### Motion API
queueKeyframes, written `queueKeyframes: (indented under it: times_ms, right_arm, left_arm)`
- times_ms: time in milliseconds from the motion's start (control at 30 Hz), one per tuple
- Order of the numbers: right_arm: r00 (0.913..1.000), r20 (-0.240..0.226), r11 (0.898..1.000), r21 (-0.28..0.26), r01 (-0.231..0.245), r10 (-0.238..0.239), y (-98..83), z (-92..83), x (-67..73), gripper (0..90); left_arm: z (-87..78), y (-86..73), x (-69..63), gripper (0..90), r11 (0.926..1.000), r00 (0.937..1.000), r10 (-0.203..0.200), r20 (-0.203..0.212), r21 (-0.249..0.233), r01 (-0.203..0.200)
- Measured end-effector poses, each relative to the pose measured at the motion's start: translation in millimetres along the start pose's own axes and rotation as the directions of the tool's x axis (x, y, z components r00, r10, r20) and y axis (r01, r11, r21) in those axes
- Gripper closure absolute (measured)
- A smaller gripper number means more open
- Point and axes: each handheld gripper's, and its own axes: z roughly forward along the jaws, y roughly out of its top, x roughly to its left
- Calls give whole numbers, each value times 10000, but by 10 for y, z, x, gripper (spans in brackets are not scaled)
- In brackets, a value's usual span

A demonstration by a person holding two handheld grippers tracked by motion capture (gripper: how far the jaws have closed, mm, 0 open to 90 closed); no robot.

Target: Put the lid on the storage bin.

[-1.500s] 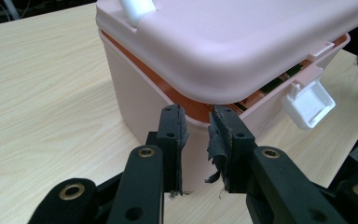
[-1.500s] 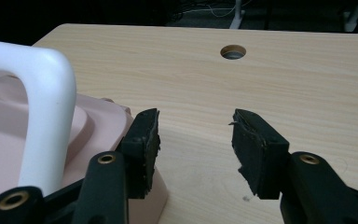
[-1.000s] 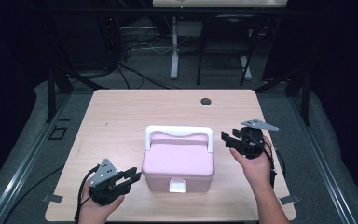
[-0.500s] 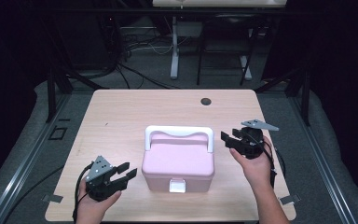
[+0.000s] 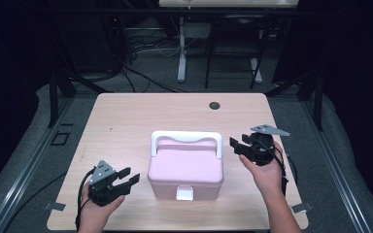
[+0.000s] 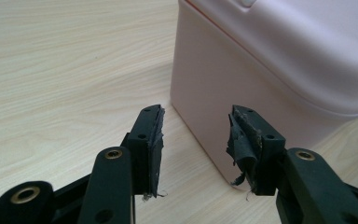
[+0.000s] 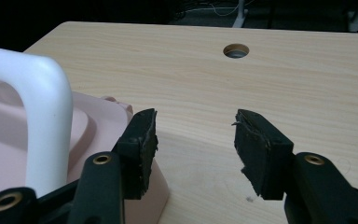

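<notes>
A light wooden table (image 5: 126,126) with a round cable hole (image 5: 214,105).

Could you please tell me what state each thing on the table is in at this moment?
Pink box: lid shut, upright on the table.
White latch: down at the front.
White handle: folded toward the back.
Left gripper: jaws just opening, nothing between them.
Right gripper: open, empty.

no legible txt, labels, brands or nos. anywhere

A lab-like recording room: a lone wooden surface (image 5: 126,121) on grey carpet (image 5: 39,145), dark surroundings, loose cables (image 5: 141,73) and metal stands (image 5: 181,53) behind.
</notes>
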Motion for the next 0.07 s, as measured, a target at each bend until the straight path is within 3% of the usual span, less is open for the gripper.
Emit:
queueKeyframes:
  times_ms: [67]
  right_arm:
    - [10000, 16, 10000, 42, -18, 18, 1, -10, -5, 482]
  left_arm:
    - [7, -2, 12, 543, 10000, 10000, -59, 8, -4, 59]
